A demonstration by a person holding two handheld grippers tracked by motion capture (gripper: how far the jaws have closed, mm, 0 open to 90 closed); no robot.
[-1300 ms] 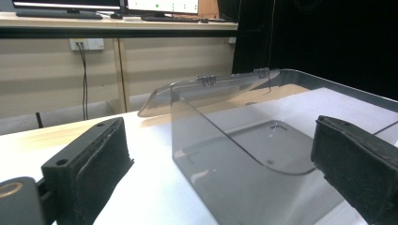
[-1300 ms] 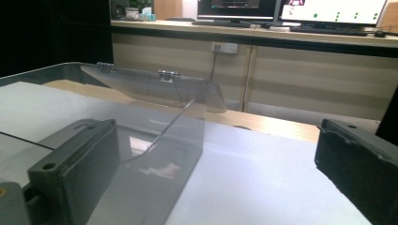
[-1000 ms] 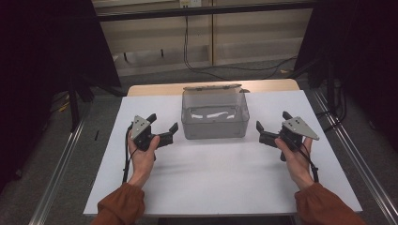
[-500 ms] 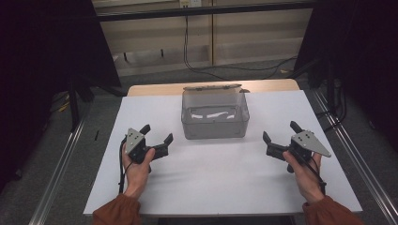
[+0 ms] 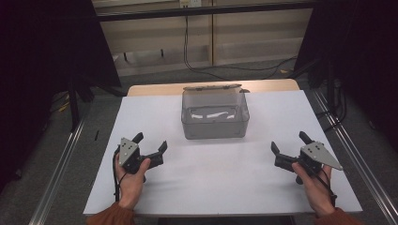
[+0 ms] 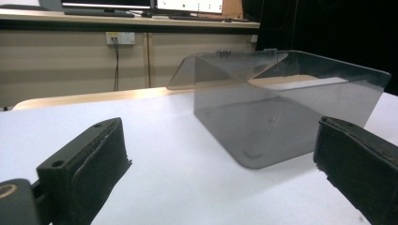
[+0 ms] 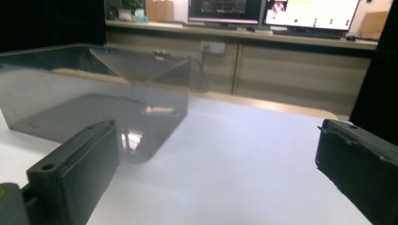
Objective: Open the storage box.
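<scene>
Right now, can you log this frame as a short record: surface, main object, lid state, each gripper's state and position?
surface: white table
main object: clear plastic box, at the table's far middle
lid: open, tipped back behind the box
box contents: none seen
left gripper: open, holds nothing, near-left of the box, apart from it
right gripper: open, holds nothing, near-right of the box, apart from it

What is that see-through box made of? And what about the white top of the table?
The box looks like smoky clear plastic: you can see the table through its walls, and they shine with reflections. Its hinged lid stands open at the back and looks the same. The table top looks like a smooth, matte white board or sheet; which one is hard to tell.
</scene>
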